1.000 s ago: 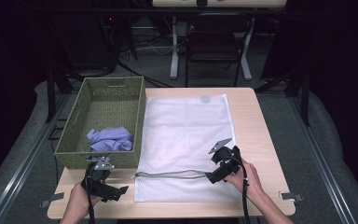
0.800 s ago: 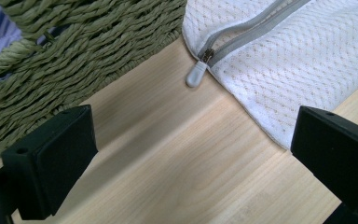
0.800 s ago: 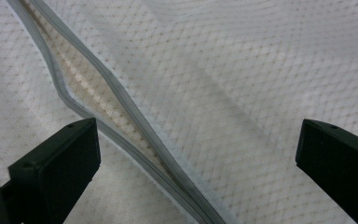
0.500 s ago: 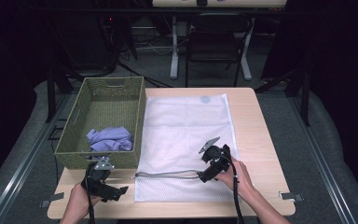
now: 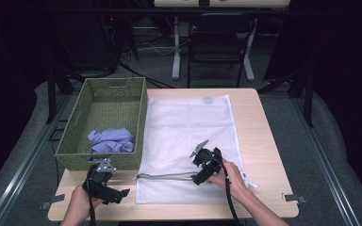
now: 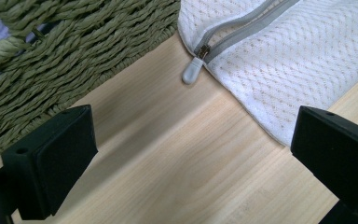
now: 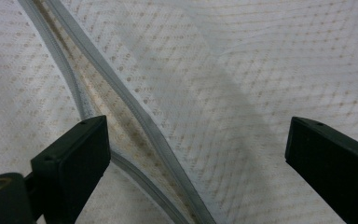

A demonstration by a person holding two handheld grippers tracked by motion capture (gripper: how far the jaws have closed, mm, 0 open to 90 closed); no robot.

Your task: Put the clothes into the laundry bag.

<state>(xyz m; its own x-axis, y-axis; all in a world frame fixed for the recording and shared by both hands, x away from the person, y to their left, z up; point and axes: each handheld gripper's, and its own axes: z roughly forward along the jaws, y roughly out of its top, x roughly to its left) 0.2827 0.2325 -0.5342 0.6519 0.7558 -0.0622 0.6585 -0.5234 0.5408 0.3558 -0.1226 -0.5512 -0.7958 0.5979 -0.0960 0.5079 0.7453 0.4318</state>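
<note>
A white mesh laundry bag point(image 5: 188, 127) lies flat on the wooden table, its grey zipper point(image 5: 165, 176) running along the near end and partly parted. My right gripper point(image 5: 197, 178) hovers over the zipper's right stretch. In the right gripper view its jaws point(image 7: 196, 158) stand wide, have just been closing a little, and straddle the parted zipper point(image 7: 135, 116) without pressing it. My left gripper point(image 5: 122, 194) rests near the table's front left, open and empty. In the left gripper view, the grey zipper pull point(image 6: 190, 73) lies beyond the left gripper point(image 6: 191, 144).
A green woven basket point(image 5: 141, 117) stands left of the bag with a lavender cloth point(image 5: 111, 140) inside; its wall point(image 6: 74, 51) is close to my left gripper. Bare wood point(image 5: 264, 141) runs along the bag's right side. A chair and stands sit beyond the far edge.
My right gripper has moved left and slightly down across the bag's near end, onto the zipper line. The left gripper has stayed put.
</note>
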